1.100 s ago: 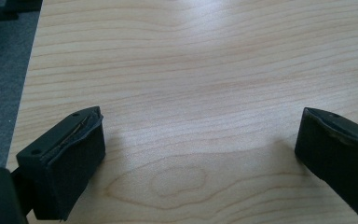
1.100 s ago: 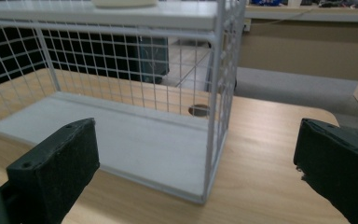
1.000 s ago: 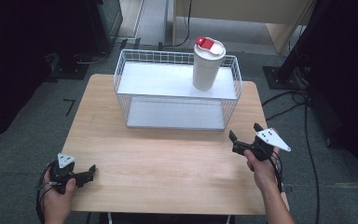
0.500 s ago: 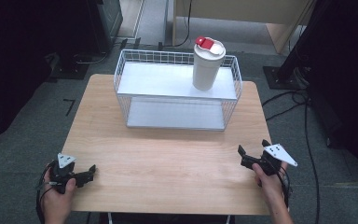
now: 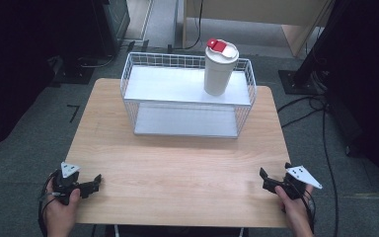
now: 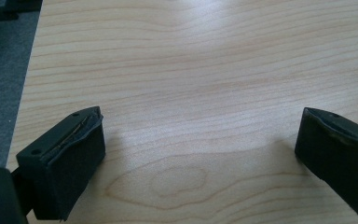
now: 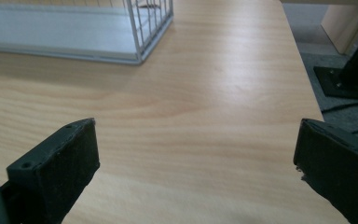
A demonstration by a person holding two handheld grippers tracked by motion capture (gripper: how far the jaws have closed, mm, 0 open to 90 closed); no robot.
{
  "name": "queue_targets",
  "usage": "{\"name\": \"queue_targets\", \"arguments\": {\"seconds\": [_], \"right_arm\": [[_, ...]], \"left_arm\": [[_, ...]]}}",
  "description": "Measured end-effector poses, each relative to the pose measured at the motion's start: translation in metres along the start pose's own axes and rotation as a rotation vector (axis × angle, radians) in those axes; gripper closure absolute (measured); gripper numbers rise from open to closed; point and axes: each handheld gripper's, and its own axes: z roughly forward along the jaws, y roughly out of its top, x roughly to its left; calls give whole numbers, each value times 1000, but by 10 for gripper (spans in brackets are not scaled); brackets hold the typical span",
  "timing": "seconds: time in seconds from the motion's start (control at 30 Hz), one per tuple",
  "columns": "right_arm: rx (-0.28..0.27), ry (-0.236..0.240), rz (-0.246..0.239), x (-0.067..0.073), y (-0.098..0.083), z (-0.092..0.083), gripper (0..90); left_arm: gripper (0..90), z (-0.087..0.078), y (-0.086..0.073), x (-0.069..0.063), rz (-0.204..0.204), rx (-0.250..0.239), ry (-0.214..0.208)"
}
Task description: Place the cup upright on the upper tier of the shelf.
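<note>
White tumbler (image 5: 219, 69) with red flip lid stands upright on wire rack's (image 5: 187, 94) top shelf, 1 o'clock end. Likely rigid, smooth, slippery, top-heavy if full: grip mid-body. Left gripper (image 5: 94, 183) and right gripper (image 5: 265, 178) both spread wide, empty, low at 7 and 5 o'clock on the table (image 5: 177, 163).

Pale wood-grain surface (image 5: 177, 163), bearing a white wire two-tier rack (image 5: 143, 106) at its far middle, with bare wood nearer.
</note>
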Motion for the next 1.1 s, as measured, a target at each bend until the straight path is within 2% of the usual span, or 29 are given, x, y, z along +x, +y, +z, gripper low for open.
{"name": "queue_targets", "arguments": {"seconds": [0.27,0.33,0.4,0.5,0.6,0.63,0.8,1.1], "right_arm": [[82,-46,-26,-9,-15,-12,8],[107,-39,-42,-9,-16,-14,8],[156,-45,-50,-10,-18,-14,8],[202,-53,-48,-13,-19,-15,8],[293,-58,-51,-13,-20,-11,4],[306,-55,-46,-13,-21,-11,5],[313,-45,-31,-15,-21,-11,5],[314,-33,-39,-14,-21,-11,5]], "left_arm": [[20,0,0,0,0,0,0],[20,0,0,0,0,0,0],[20,0,0,0,0,0,0],[20,0,0,0,1,0,0],[20,0,0,0,0,0,0],[20,0,0,0,1,0,0],[20,0,0,0,2,1,0],[20,0,0,0,1,0,1]]}}
